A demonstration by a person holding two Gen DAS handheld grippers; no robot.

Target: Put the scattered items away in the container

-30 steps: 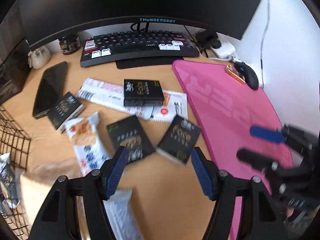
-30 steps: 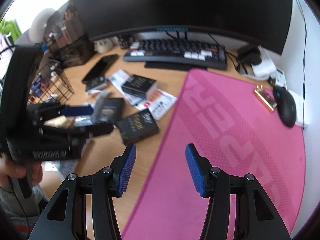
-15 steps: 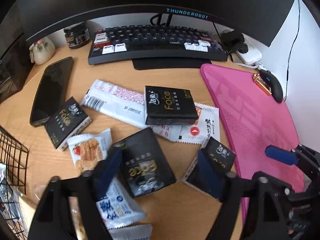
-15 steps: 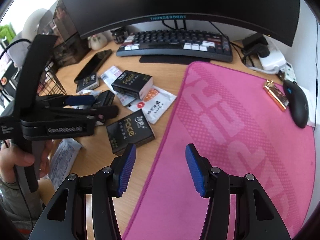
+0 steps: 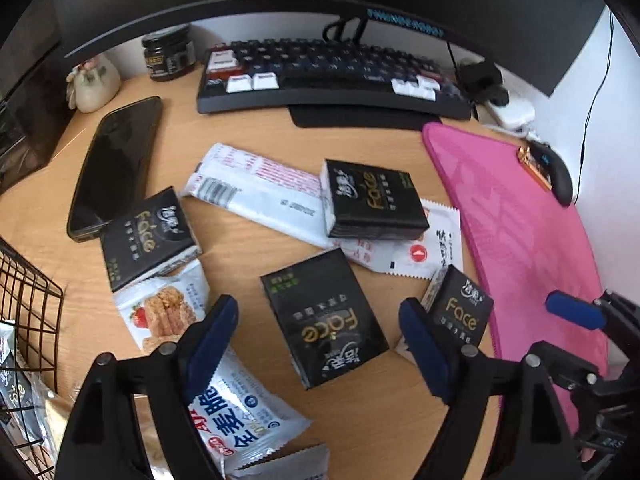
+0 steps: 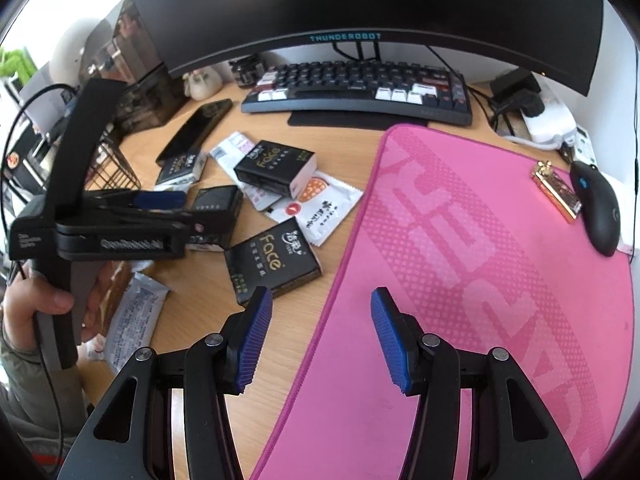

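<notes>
Several black "Face" tissue packs lie scattered on the wooden desk: one lies between my left gripper's open fingers, another by its right finger, one on white wrappers, one near the phone. Snack packets lie at lower left. The black wire basket holding items stands at the left edge. My right gripper is open and empty over the pink mat's edge, near a Face pack.
A keyboard and monitor stand at the back. A phone lies at the left, with a jar and a small figurine behind it. A pink mat carries a mouse and a gold clip.
My left gripper has moved forward and down over the scattered packs, now straddling a black Face pack. The right gripper has shifted slightly and stayed open.
</notes>
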